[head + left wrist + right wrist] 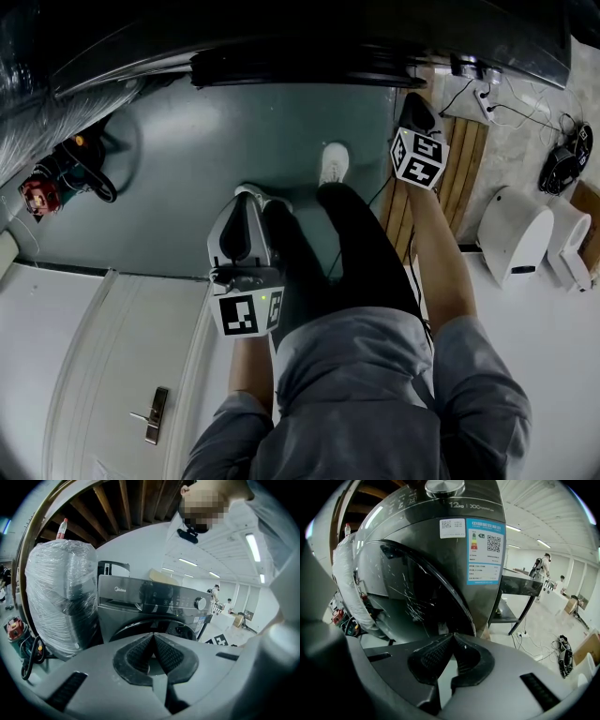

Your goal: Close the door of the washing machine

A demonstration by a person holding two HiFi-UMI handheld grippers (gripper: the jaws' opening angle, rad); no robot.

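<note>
one washing machine stands before the person, its one round door facing the two grippers. whether the door is fully shut cannot be told. the left gripper is clenched on nothing, back from the machine. the right gripper – likewise clenched and empty – is held near the door's rim. one film-wrapped bundle is seen beside the machine.

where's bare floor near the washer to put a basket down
Bare grey-green floor lies between the dark washing machine and the person's white shoes. Crowded: red tool and black cables at left; wooden slats, wires and white bins at right.
</note>
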